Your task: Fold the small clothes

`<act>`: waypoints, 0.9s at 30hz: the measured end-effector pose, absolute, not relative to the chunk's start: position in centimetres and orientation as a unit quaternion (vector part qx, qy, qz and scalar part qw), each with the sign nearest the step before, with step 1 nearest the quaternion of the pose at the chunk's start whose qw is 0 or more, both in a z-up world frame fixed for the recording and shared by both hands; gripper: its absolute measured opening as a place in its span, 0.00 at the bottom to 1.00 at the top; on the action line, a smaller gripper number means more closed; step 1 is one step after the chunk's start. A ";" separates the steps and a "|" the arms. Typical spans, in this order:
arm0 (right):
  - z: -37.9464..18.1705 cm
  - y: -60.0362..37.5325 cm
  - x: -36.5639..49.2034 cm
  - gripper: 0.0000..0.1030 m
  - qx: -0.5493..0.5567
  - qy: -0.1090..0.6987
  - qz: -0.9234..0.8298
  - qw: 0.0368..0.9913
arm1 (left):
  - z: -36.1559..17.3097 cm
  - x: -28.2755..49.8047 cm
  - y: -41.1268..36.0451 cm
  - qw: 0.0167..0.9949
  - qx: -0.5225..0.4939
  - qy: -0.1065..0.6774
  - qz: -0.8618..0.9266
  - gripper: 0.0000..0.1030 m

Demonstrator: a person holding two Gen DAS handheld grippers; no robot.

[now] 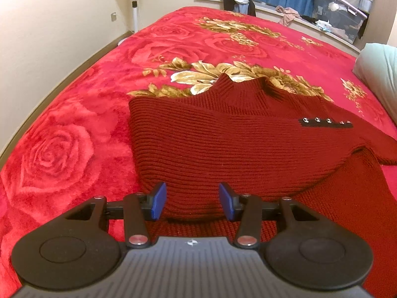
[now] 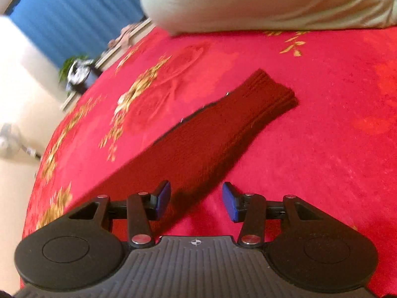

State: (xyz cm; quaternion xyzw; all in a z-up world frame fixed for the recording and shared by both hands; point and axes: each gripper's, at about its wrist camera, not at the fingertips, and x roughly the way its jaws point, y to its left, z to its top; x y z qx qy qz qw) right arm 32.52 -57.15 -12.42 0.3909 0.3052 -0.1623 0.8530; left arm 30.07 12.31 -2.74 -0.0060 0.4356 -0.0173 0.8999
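Left wrist view: dark red ribbed knit sweater (image 1: pixel 235 144) lies on the red rose-patterned bed blanket (image 1: pixel 74 129), one folded edge just ahead of the left gripper (image 1: pixel 192 201), fingers spread and empty. Its unfolded sleeve (image 2: pixel 223 134) runs diagonally away from the right gripper (image 2: pixel 196 202), also spread, the nearer one.

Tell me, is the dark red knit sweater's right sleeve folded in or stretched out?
Stretched out: the sleeve lies straight across the red floral blanket, cuff away from the body.
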 end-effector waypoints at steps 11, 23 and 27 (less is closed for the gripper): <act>-0.9 -45.2 38.2 0.11 0.134 0.200 -0.176 0.954 | -1.9 30.1 14.2 0.905 -0.028 0.425 0.004 0.50; 0.5 -14.7 31.5 0.34 0.033 0.270 0.307 0.912 | -1.3 30.6 18.3 0.896 -0.123 0.425 0.034 0.50; -2.3 -17.6 28.9 0.36 0.045 0.329 0.273 0.903 | -1.3 30.4 19.7 0.890 -0.157 0.427 0.037 0.49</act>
